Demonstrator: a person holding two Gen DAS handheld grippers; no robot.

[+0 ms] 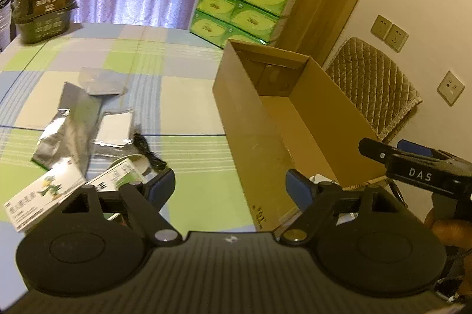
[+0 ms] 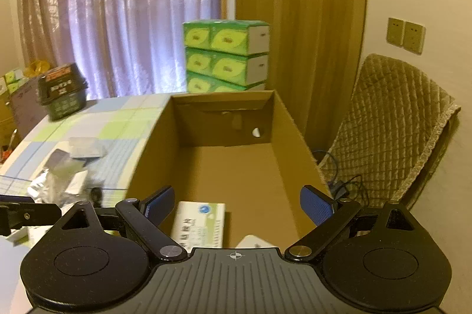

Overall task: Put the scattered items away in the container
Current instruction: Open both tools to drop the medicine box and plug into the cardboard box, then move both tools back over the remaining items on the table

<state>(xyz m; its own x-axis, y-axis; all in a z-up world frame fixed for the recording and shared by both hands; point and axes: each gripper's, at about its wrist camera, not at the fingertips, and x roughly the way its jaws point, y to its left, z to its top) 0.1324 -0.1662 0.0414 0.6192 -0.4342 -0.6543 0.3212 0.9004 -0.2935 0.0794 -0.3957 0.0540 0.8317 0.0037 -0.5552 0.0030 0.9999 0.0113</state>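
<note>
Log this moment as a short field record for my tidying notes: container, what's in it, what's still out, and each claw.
container: open cardboard box on the checked tablecloth
in container: one white-green medicine box; a second white item at the near edge, unclear
still out: silver foil pouches, clear bags, black cable, two printed boxes, left of the container
left claw: open, empty, over the table beside the container
right claw: open, empty, above the container

Both wrist views face the cardboard box; the right looks inside.
</note>
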